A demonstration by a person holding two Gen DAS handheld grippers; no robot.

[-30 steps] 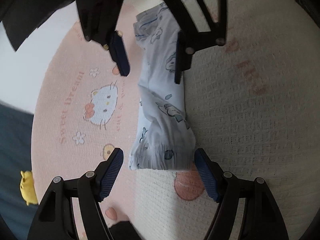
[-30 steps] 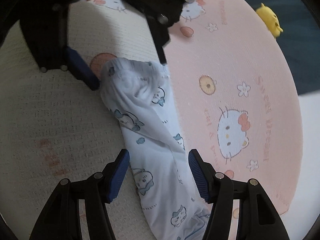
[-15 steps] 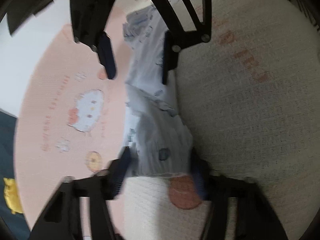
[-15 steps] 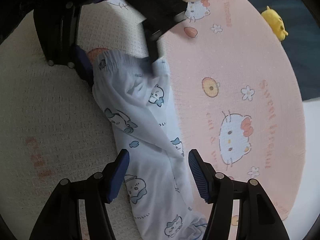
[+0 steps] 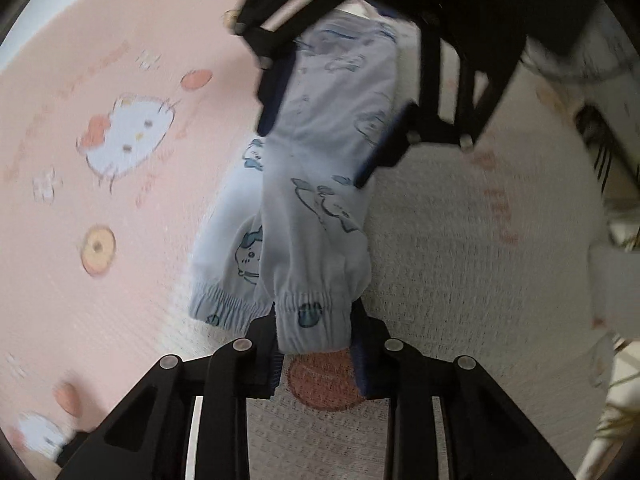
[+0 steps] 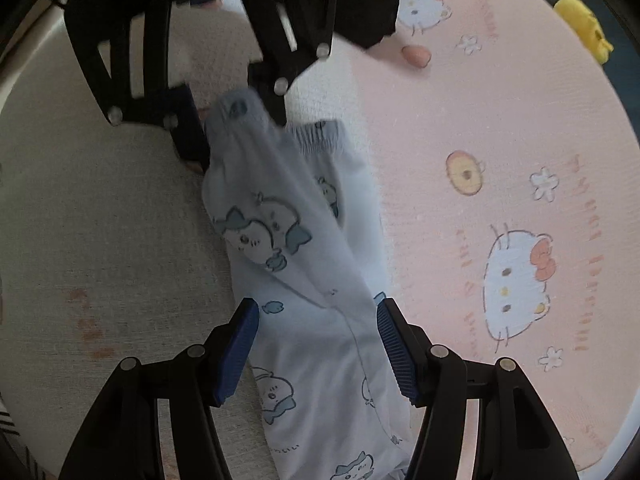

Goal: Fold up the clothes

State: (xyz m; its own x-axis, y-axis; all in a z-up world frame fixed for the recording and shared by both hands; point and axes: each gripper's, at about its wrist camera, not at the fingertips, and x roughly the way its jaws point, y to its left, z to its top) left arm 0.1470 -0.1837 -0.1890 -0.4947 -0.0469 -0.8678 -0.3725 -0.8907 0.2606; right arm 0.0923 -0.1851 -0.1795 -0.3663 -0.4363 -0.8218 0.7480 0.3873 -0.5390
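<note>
Pale blue children's pants [image 5: 320, 208] printed with small cartoon animals lie lengthwise where a pink cartoon-cat blanket [image 5: 120, 140] meets a cream waffle cloth [image 5: 460, 280]. My left gripper [image 5: 318, 348] is closing, and its pads pinch one elastic leg cuff and hold it raised. The other cuff [image 5: 224, 300] rests on the blanket beside it. In the right wrist view the same pants [image 6: 304, 280] run between the blue pads of my right gripper [image 6: 318, 340]. It stands open astride them without squeezing. The left gripper [image 6: 236, 120] shows at the top there, holding the cuff.
A yellow soft toy [image 6: 580, 28] lies beyond the pink blanket's far edge on a dark floor. White and striped fabric [image 5: 612, 208] is bunched at the right edge of the left wrist view. A round orange print [image 5: 324, 384] marks the cream cloth under the left fingers.
The left jaws went from wide open around both cuffs to pinched on one cuff, then rose and rolled with it. The right gripper drifted slightly along the pants, still open.
</note>
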